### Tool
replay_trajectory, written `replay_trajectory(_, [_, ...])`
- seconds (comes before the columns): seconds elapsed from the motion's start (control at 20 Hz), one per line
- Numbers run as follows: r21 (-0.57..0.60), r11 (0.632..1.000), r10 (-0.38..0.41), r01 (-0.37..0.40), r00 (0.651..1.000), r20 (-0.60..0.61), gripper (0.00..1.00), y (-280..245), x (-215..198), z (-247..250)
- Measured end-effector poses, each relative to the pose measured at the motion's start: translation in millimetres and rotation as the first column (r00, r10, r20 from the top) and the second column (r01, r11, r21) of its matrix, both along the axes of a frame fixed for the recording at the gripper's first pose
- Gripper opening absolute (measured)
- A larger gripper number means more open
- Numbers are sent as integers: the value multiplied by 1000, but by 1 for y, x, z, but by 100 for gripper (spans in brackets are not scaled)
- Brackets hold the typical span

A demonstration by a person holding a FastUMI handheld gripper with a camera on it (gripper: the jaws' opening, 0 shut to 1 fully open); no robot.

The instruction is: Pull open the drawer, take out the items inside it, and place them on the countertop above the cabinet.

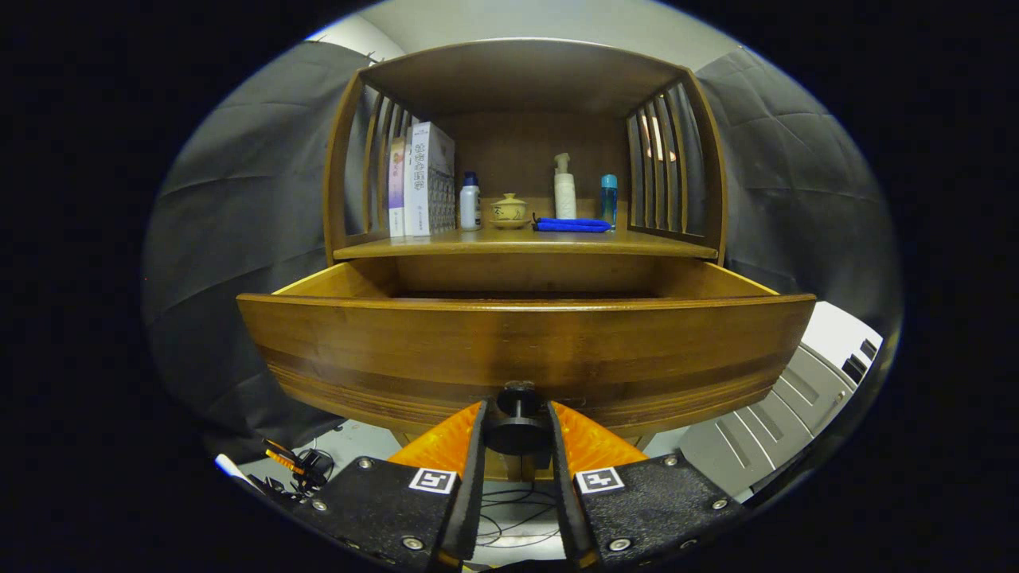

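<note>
The gripper [517,430] is clamped on the dark knob [517,434] of the drawer [525,350], which is pulled out; bottles [564,187] stand far back on the countertop [525,243]

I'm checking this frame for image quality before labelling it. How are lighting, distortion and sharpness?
Gripper view: strong fisheye bends the drawer front into a bow; light is dim and warm, with the drawer's interior in shadow; the knob between the gripper fingers and the shelf items are reasonably sharp; no glare.
</note>
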State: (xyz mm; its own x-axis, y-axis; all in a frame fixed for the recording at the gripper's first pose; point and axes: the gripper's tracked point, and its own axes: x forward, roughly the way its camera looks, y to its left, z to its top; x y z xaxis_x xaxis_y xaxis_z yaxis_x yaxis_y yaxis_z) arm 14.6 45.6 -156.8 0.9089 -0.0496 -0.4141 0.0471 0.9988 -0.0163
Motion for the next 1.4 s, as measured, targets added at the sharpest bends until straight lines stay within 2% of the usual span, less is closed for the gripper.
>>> replay_trajectory(0.4, [21,1000,18,-17,999,-30,41,11,-39,1])
replay_trajectory(0.9, [48,998,30,-28,999,-36,41,14,-67,4])
replay_trajectory(1.05, [64,998,-1,-1,1000,26,40,7,-78,23])
replay_trajectory(1.1, [81,997,-17,11,998,62,30,5,-76,33])
replay_trajectory(1.2, [111,994,-12,4,997,78,30,4,-79,40])
replay_trajectory(1.4, [71,997,4,-14,991,133,79,-7,-68,68])
